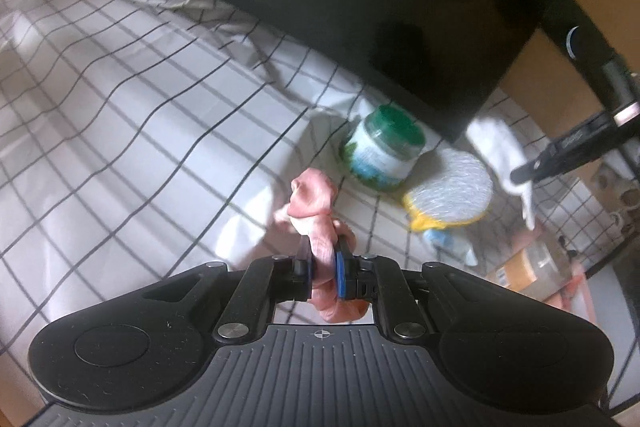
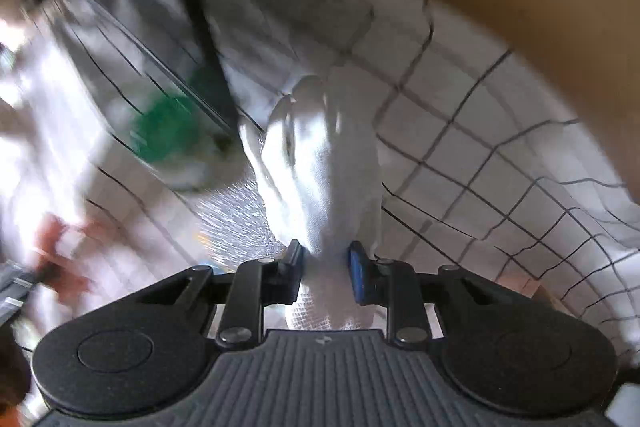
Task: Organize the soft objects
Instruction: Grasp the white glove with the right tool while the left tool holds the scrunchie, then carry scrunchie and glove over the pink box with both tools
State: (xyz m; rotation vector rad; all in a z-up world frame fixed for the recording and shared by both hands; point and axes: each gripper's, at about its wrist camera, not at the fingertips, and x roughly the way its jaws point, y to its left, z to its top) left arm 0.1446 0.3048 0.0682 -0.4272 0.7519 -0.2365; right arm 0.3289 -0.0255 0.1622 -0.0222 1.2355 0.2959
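On the checked sheet (image 1: 120,99), the jar (image 1: 380,155) lies just left of the round pad (image 1: 452,187), both in front of the dark panel (image 1: 360,7).

Left claw (image 1: 325,259): jaws nearly closed, narrow gap, clamped on a bunched pink cloth (image 1: 314,197) that fills the gap and spills out ahead of and behind the fingers. Blue pad on its right finger (image 1: 342,273), pressed against the fabric. Right claw (image 2: 325,259): jaws a bit wider apart, pinching a white cloth (image 2: 320,163) between the pads; blue pad (image 2: 357,275) on the right side. In the left wrist view, the right claw's black fingers (image 1: 560,157) enter from the right edge, white fabric hanging from the tips. Right wrist view is motion-blurred.
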